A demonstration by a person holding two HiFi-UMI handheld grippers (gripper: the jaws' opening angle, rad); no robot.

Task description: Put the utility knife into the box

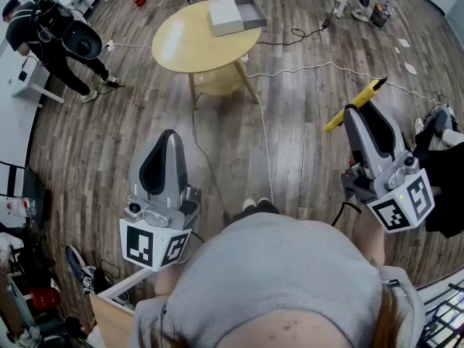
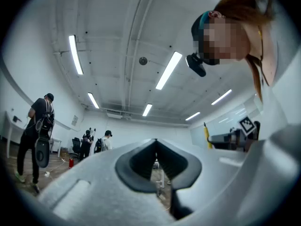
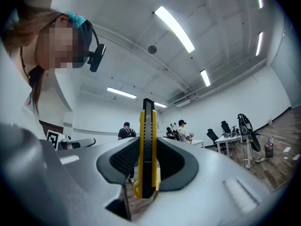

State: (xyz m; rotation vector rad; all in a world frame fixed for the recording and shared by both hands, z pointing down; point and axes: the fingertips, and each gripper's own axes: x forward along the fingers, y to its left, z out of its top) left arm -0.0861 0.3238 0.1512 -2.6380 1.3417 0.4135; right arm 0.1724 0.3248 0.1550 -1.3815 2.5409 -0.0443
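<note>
Head view: noted left gripper [image 1: 168, 140] and right gripper [image 1: 360, 116] held out in front of the body, side by side and well apart, above the wood floor [image 1: 290, 143]. Logged both as tipped slightly upward. Found right jaws clamped on the utility knife [image 1: 354, 106], gripping it edge-on between the pads near its lower end. Saw most of the knife jutting out past the jaw tips, slanting up and to the right. Noted yellow casing, black strip down the middle, black tip. Left gripper view: found jaws closed together at the tips, nothing between. Spotted the open grey-and-white box [image 1: 236, 14] on a round wooden table [image 1: 188, 46] far ahead, well apart from the knife.
</note>
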